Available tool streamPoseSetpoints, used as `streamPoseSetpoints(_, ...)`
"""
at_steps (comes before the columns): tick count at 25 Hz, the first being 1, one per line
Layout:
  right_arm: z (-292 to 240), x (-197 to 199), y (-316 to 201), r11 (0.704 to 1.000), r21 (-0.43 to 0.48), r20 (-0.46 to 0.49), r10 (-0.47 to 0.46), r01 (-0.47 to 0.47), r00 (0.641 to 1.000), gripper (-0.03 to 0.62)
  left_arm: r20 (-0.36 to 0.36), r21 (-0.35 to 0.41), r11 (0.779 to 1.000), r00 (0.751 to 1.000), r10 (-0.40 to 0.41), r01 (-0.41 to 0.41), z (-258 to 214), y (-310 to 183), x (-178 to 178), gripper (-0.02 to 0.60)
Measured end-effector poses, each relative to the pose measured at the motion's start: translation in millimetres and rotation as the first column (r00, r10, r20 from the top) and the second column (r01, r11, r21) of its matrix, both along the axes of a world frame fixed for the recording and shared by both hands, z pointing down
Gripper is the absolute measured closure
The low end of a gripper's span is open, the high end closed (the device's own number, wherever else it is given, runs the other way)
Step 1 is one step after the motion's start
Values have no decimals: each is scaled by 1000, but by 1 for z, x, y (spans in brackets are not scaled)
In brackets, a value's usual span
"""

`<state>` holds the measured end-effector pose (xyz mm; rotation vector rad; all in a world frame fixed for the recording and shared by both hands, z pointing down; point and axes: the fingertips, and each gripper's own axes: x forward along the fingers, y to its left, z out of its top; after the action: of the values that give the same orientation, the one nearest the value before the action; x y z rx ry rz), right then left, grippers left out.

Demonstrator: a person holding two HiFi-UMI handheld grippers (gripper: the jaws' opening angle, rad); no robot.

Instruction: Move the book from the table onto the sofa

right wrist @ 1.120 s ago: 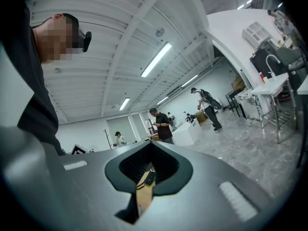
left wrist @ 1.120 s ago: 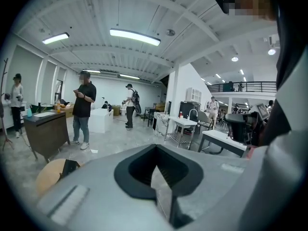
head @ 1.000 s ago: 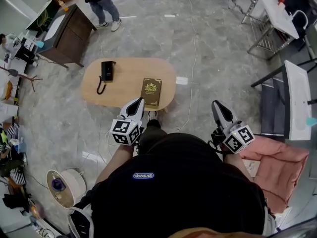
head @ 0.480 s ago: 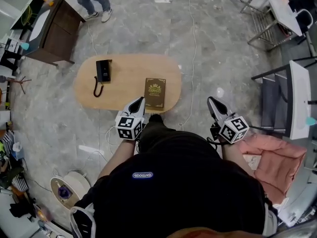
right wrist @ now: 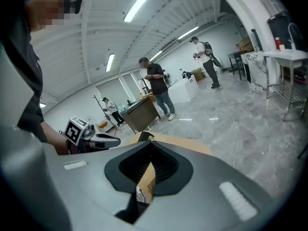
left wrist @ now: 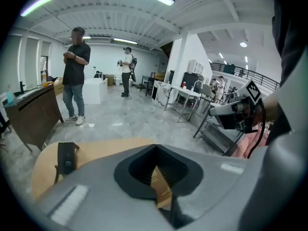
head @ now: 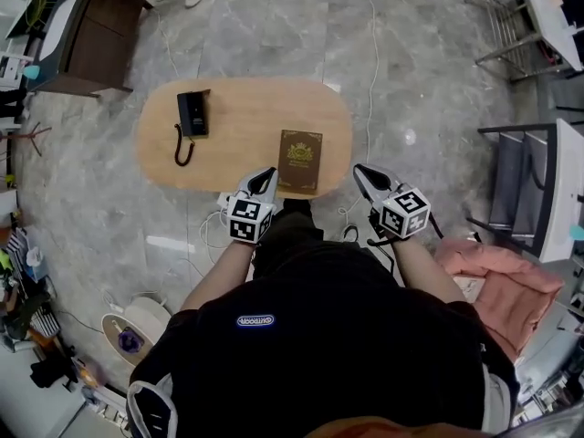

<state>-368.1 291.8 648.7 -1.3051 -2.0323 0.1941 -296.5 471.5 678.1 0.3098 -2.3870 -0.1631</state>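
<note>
A brown book with a gold emblem [head: 300,161] lies flat near the front edge of the oval wooden table [head: 242,108]. My left gripper [head: 265,178] hovers at that edge, just left of the book, its jaws closed together with nothing in them. My right gripper [head: 362,173] is shut and empty, just off the table's right end, a short way right of the book. In the left gripper view a strip of the book [left wrist: 161,186] shows through the window behind the left gripper's [left wrist: 155,148] jaws. The right gripper's [right wrist: 152,143] own view looks across the table [right wrist: 185,143].
A black corded phone [head: 192,115] lies on the table's left part. A pink cushioned seat [head: 511,281] is at the right, beside a metal rack [head: 534,190]. A dark cabinet [head: 87,39] stands at the far left; cables run over the floor. People stand beyond the table.
Both grippers have come down and forward to the table's front edge. The right one has swung left towards the book. The table and book now sit closer in the head view.
</note>
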Motion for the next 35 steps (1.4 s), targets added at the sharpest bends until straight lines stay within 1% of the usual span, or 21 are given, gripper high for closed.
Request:
streamPoseSetpoints(4, 45, 1, 25, 998, 35, -54, -43, 44, 998, 563, -58, 5, 998, 997, 59, -59, 33, 3, -6, 577)
streamPoseSetpoints(8, 86, 5, 44, 995, 67, -94, -69, 76, 993, 538, -121, 26, 994, 986, 111, -109, 67, 5, -7, 577)
streamPoseSetpoints(10, 103, 5, 51, 992, 88, -105, -75, 85, 992, 539, -147, 23, 992, 981, 130, -128, 84, 8, -9, 577)
streamPoseSetpoints(12, 119, 4, 57, 990, 104, -121, -81, 94, 989, 524, -174, 32, 989, 973, 148, -145, 99, 8, -12, 569)
streamPoseSetpoints(13, 127, 4, 59, 989, 108, -133, -83, 97, 988, 510, -189, 43, 987, 969, 158, -152, 106, 8, -13, 540)
streamPoseSetpoints(15, 142, 4, 64, 988, 118, -155, -81, 100, 985, 471, -213, 57, 985, 962, 173, -165, 120, 9, -14, 529)
streamPoseSetpoints(17, 155, 3, 68, 986, 131, -173, -76, 99, 982, 453, -233, 64, 983, 955, 185, -174, 134, 12, -16, 517)
streamPoseSetpoints(20, 174, 1, 73, 983, 153, -196, -69, 100, 978, 417, -269, 85, 980, 943, 195, -179, 154, 17, -19, 489)
streamPoseSetpoints(23, 193, 0, 75, 980, 175, -215, -59, 98, 975, 399, -307, 116, 977, 929, 206, -178, 175, 19, -20, 459)
streamPoseSetpoints(25, 206, 1, 77, 977, 186, -242, -54, 101, 969, 383, -338, 155, 975, 919, 203, -158, 190, 20, -20, 443)
streamPoseSetpoints(26, 213, 3, 79, 976, 191, -263, -52, 105, 963, 364, -353, 176, 974, 914, 199, -144, 197, 21, -20, 434)
streamPoseSetpoints(27, 221, 4, 81, 975, 196, -285, -48, 108, 957, 341, -367, 195, 972, 910, 196, -131, 205, 22, -20, 419)
streamPoseSetpoints(29, 237, 6, 85, 971, 210, -314, -40, 111, 949, 326, -387, 222, 968, 901, 196, -115, 218, 25, -22, 391)
streamPoseSetpoints(33, 263, 8, 87, 961, 249, -326, -30, 116, 945, 289, -413, 240, 962, 884, 220, -128, 240, 24, -22, 337)
streamPoseSetpoints(35, 278, 8, 86, 957, 266, -337, -17, 112, 941, 275, -428, 255, 960, 876, 221, -117, 253, 23, -23, 325)
